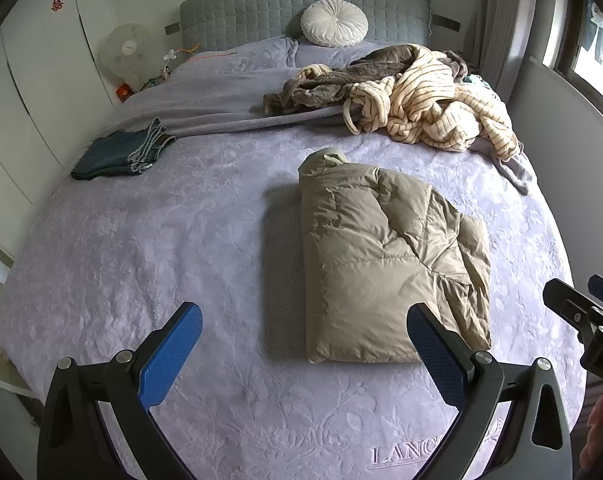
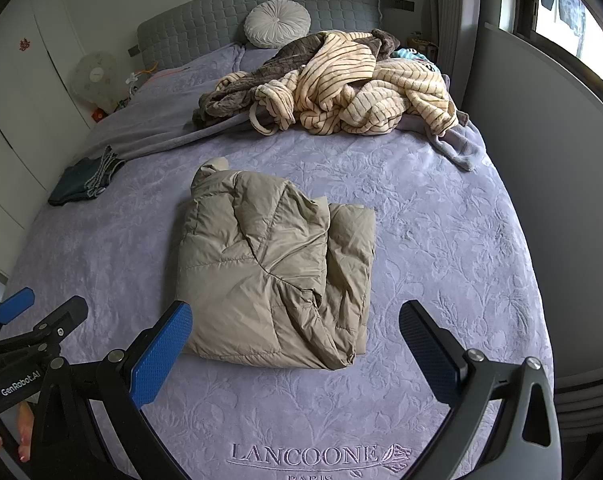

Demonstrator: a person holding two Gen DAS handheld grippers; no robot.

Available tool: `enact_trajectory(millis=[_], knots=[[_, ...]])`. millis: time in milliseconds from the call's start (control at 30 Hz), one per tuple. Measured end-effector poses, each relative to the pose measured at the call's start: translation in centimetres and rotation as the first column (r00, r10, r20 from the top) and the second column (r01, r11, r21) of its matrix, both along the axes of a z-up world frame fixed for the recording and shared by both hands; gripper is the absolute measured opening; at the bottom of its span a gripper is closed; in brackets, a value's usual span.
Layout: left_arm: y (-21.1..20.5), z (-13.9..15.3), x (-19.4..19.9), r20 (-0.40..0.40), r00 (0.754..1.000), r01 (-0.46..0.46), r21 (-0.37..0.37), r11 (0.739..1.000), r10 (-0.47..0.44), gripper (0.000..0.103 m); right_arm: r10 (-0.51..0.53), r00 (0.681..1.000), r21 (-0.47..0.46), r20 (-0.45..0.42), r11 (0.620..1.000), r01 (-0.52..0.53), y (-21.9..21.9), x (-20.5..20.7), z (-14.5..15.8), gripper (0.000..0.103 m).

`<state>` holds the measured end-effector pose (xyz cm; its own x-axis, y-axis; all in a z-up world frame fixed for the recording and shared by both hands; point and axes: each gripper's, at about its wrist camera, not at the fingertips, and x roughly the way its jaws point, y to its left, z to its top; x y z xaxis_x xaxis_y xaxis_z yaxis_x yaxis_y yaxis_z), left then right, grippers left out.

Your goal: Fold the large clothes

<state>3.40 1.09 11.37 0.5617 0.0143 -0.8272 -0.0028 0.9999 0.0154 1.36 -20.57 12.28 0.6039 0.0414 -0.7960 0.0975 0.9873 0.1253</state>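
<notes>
Folded tan puffer jacket (image 2: 273, 276) on bed (image 2: 441, 240).
I am holding my left tool (image 1: 305, 344) and right tool (image 2: 295, 340) wide open, both gripping nothing.

Both grippers are hanging wide open and gripping nothing, left gripper (image 1: 303, 344) and right gripper (image 2: 295, 340) sitting side by side. Fingertips (image 2: 23, 446) are peeking out under the left one.

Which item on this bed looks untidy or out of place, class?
The heap of striped cream and brown fleece garments near the headboard lies crumpled and unfolded, unlike the folded beige padded jacket and the folded dark jeans.
</notes>
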Motion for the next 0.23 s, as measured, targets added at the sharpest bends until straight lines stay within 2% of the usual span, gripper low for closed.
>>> enact_trajectory(millis=[233], knots=[[0.01, 0.01, 0.12, -0.002, 1.0, 0.003, 0.0, 1.0, -0.003, 0.102, 0.004, 1.0, 0.0, -0.001, 1.0, -0.004, -0.06, 0.08, 0.01, 0.103]])
